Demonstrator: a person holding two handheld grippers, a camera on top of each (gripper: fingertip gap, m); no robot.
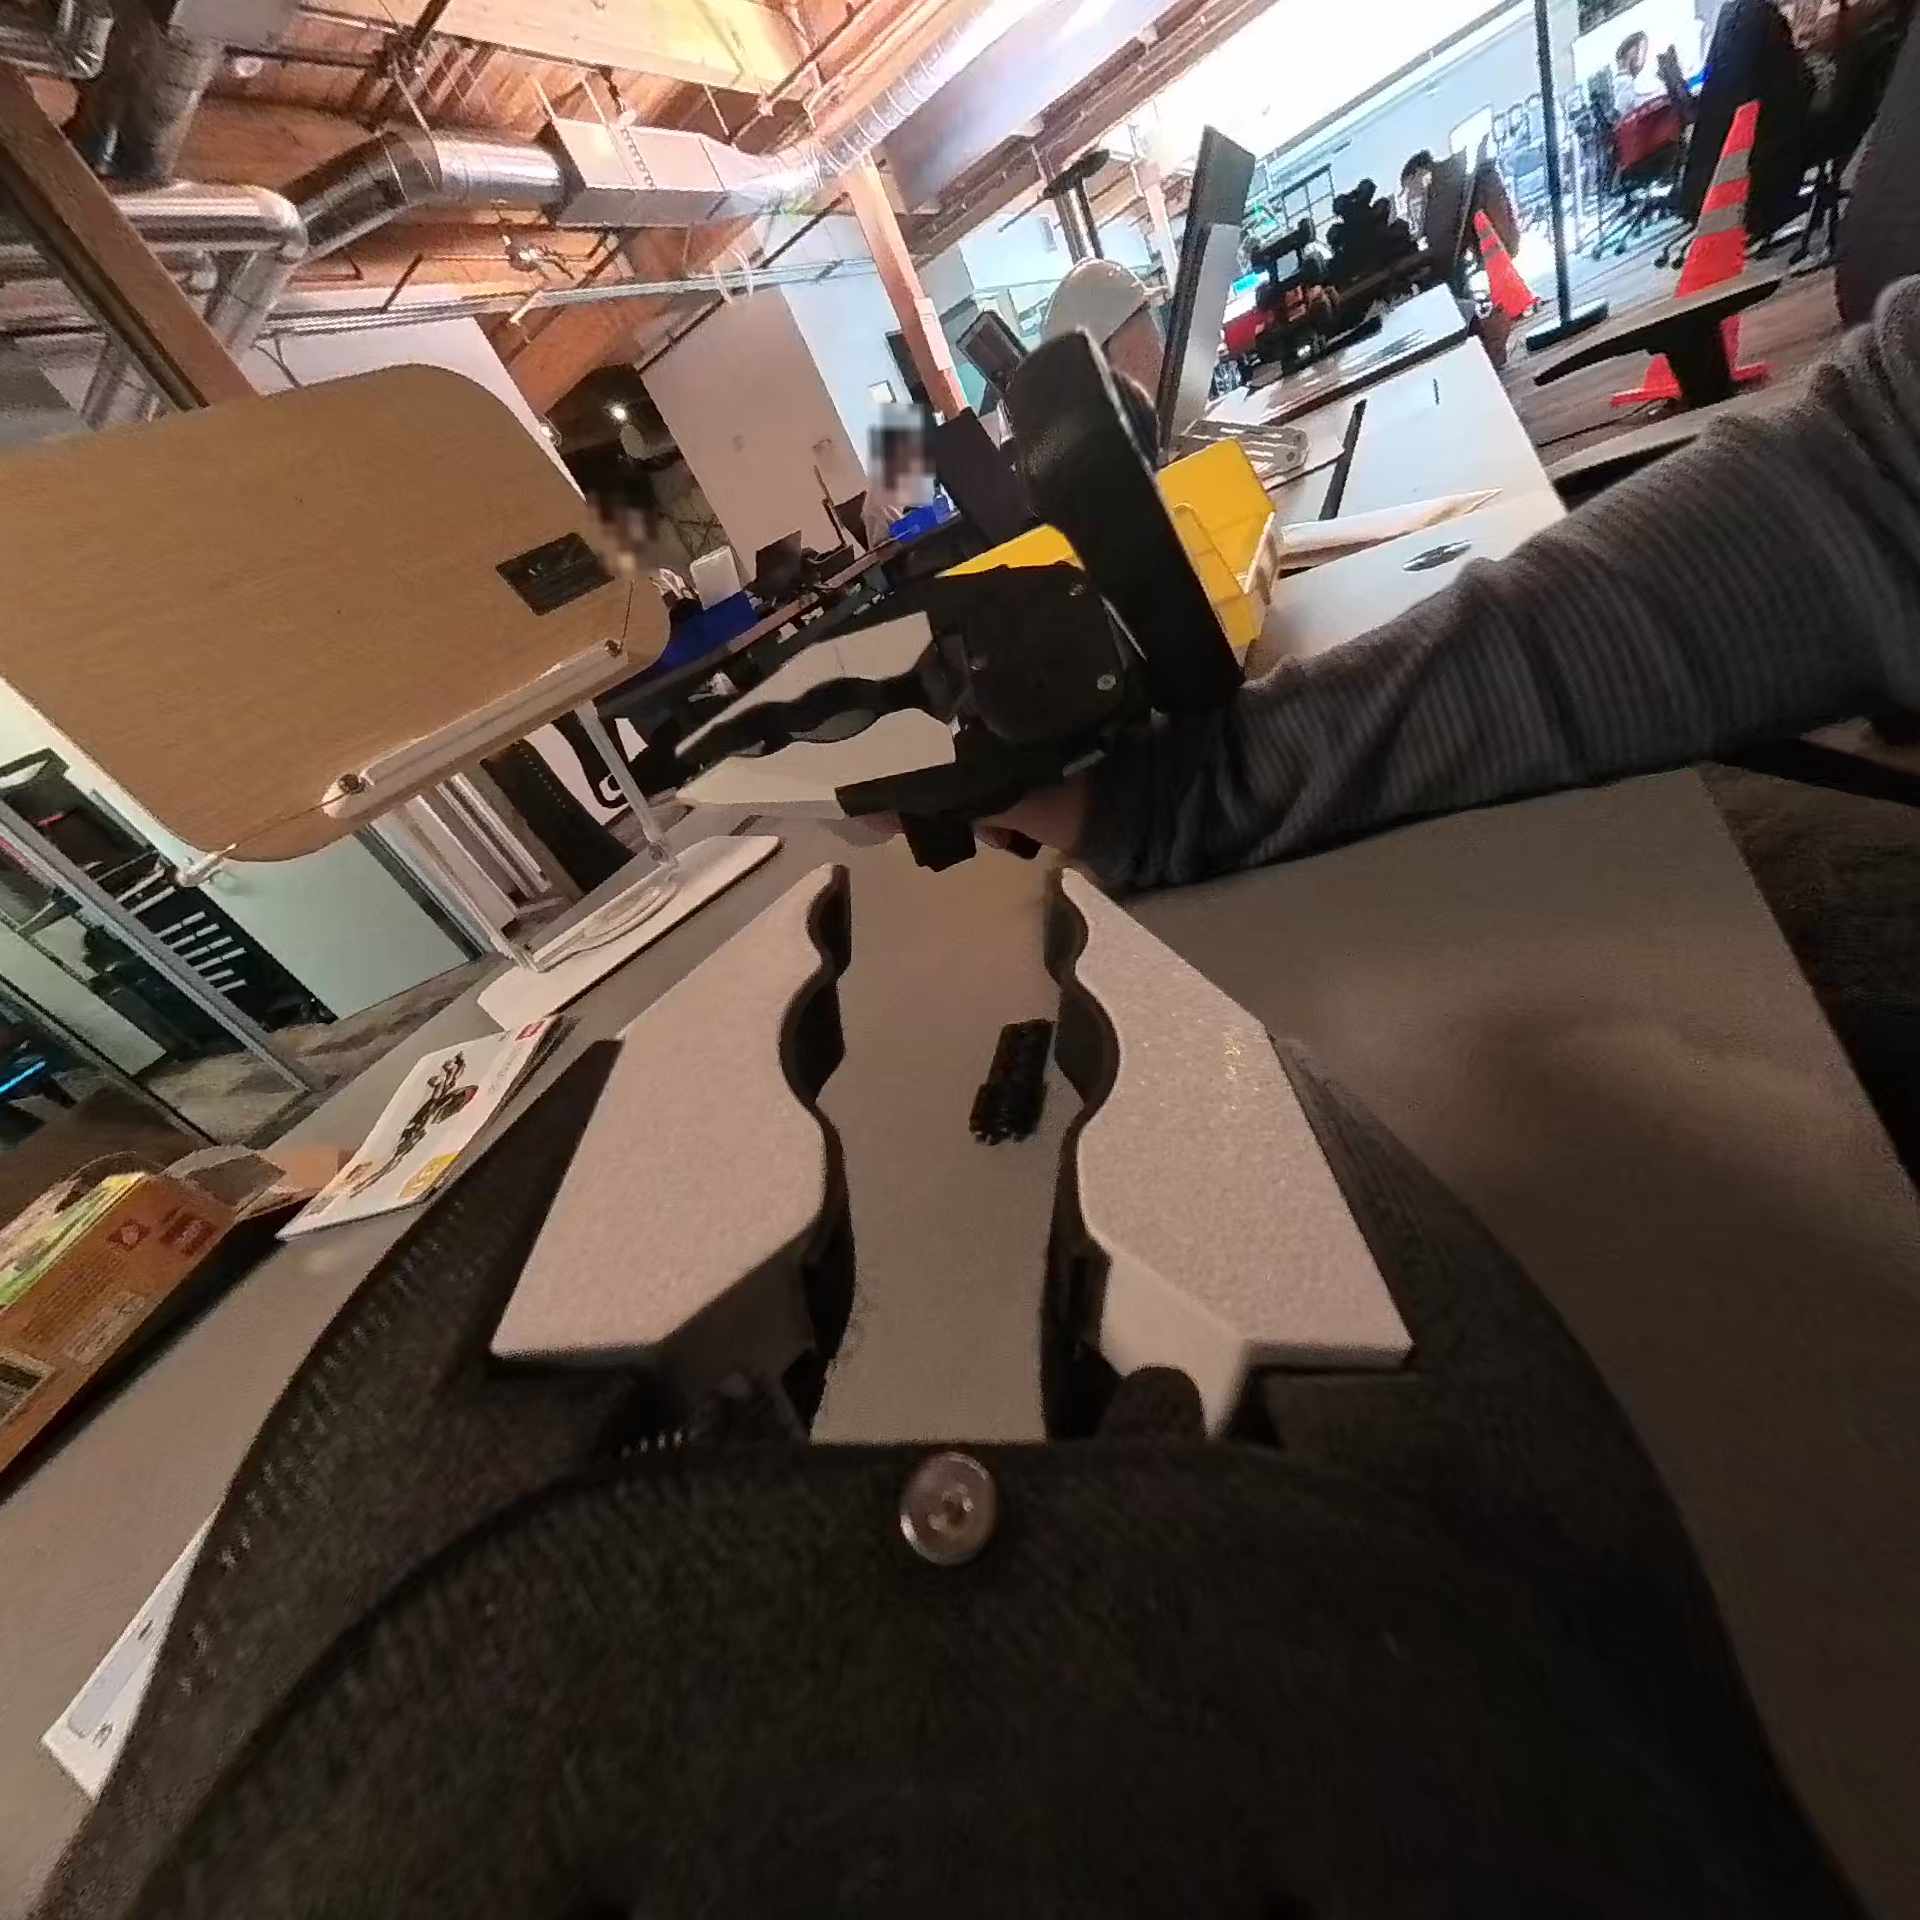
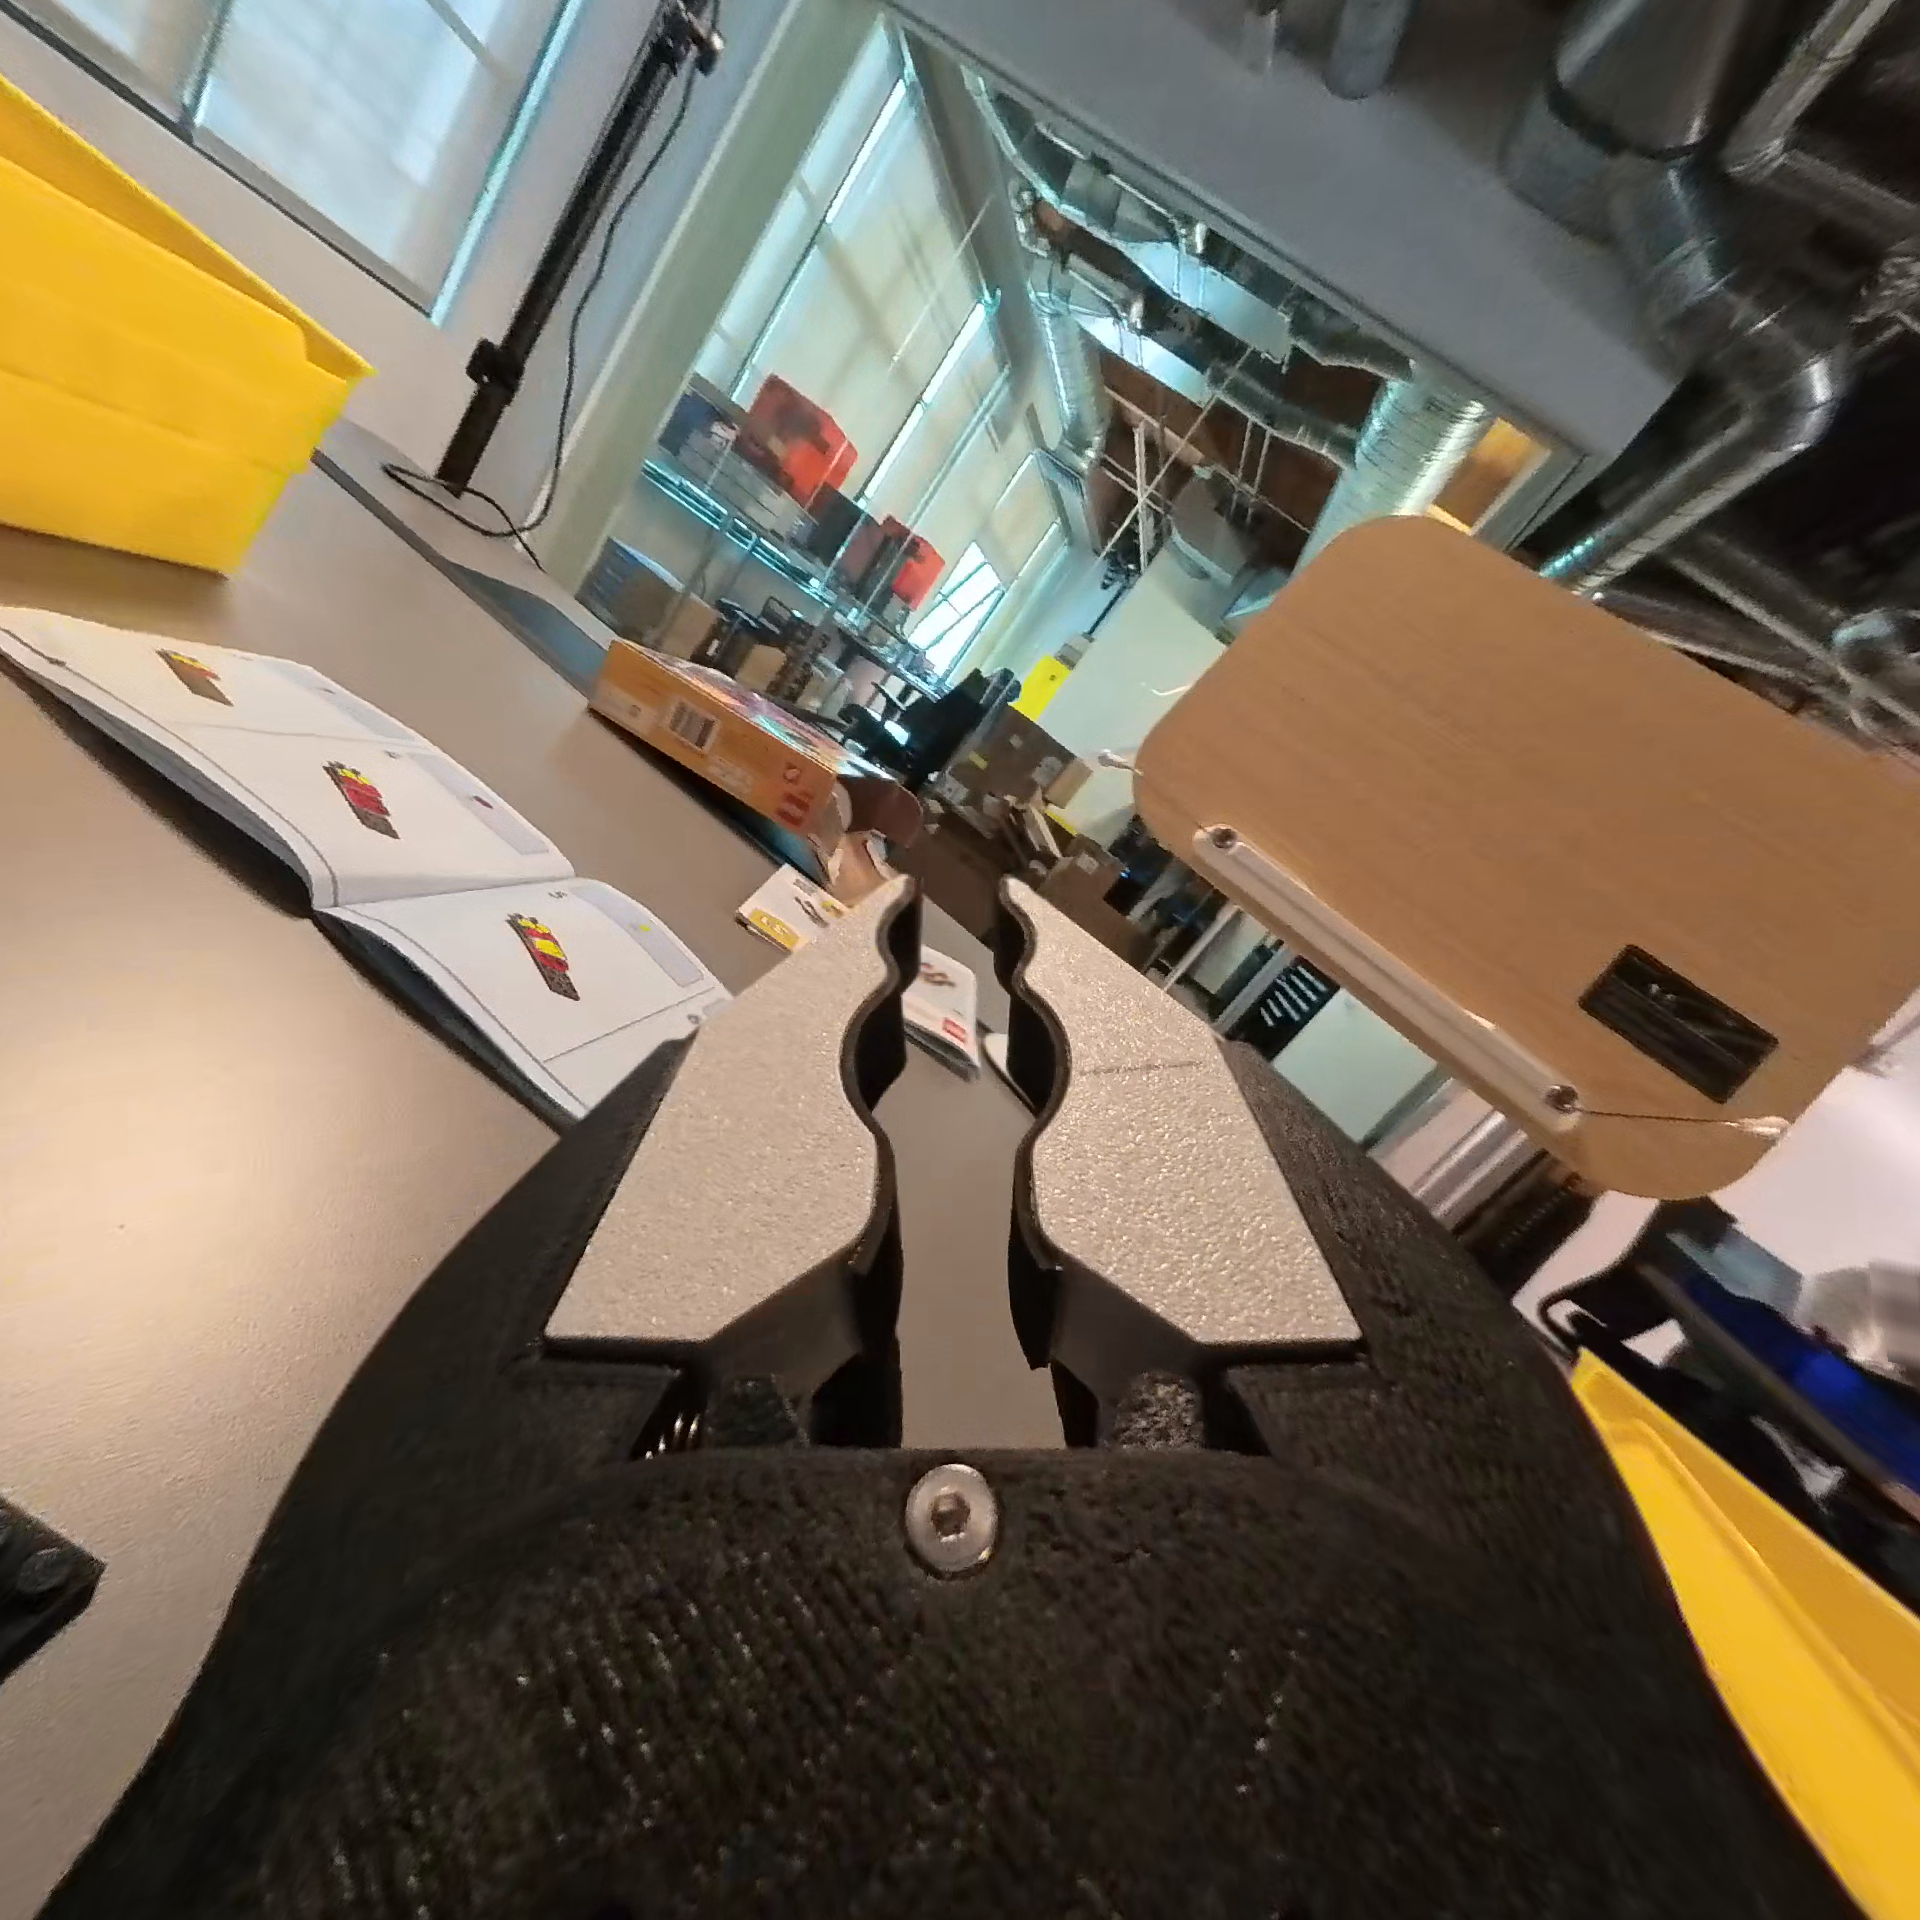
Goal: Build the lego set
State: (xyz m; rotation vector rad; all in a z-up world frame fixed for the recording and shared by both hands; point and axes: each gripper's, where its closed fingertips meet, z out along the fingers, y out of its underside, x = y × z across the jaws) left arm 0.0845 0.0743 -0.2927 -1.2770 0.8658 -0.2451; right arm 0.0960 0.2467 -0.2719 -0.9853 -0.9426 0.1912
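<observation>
L gripper [image 1: 945, 894] fingers wide, lined up on black brick [image 1: 1010, 1081] on desk [image 1: 1455, 1039]; R gripper [image 2: 958, 899] narrow gap, prob. empty; next: close on brick

Both my wrist views are evenly lit, no hard shadows. In the right view the light comes from the windows [image 2: 894, 343] behind, which are blown out to white-cyan. The desk [image 2: 208, 1091] picks up a soft warm sheen from them. In the left view the far right background clips bright too, with a soft sheen on the desk [image 1: 1507, 1039] there. Strong fisheye: ducts [image 1: 416, 177] and posts bow toward the edges, horizon tilted in both. My left tool [image 1: 945, 894] has slight motion smear at the fingertips; the black piece [image 1: 1010, 1081] between them is soft. Box [image 1: 94, 1278] at left edge is blurred. Mosaic patches sit mid-frame in the left view.
</observation>
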